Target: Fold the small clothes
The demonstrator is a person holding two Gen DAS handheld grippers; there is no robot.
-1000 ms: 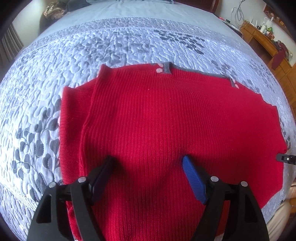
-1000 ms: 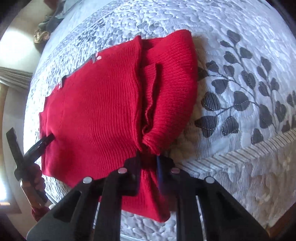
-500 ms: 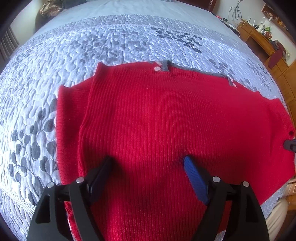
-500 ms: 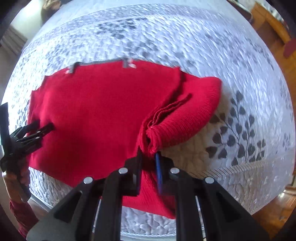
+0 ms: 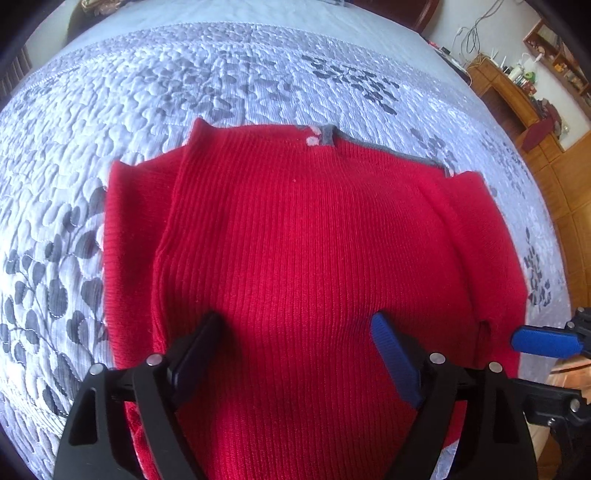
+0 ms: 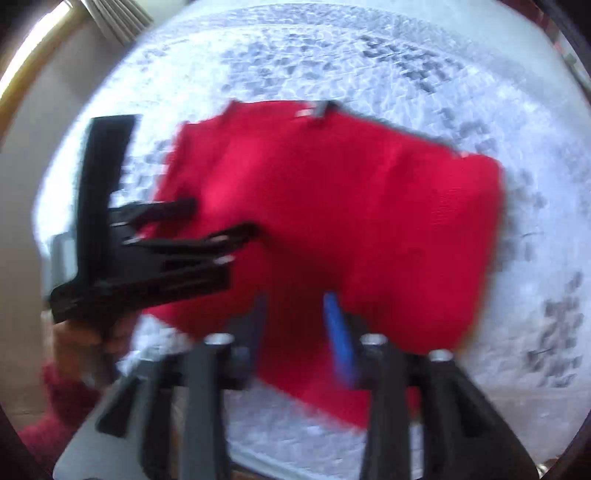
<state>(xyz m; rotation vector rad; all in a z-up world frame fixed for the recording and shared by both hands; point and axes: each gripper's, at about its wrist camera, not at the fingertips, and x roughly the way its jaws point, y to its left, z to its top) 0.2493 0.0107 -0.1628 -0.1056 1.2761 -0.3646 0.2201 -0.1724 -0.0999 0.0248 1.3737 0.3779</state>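
A red ribbed knit sweater (image 5: 303, 236) with a grey neckline lies on the bed, both sides folded in over the body. It also shows, blurred, in the right wrist view (image 6: 351, 229). My left gripper (image 5: 295, 332) is open and empty, hovering over the sweater's near hem. My right gripper (image 6: 295, 310) is open and empty above the sweater's near edge; it also shows at the right edge of the left wrist view (image 5: 543, 343). The left gripper also shows at the left of the right wrist view (image 6: 207, 218).
The bed has a white quilted cover with grey leaf patterns (image 5: 55, 258). A wooden desk with small items (image 5: 517, 85) stands at the back right. A window with blinds (image 6: 110, 18) is at the upper left of the right wrist view.
My right gripper has let go of the sweater's right side, opened and pulled back. The right sleeve side now lies folded over the body. The left gripper has barely moved.
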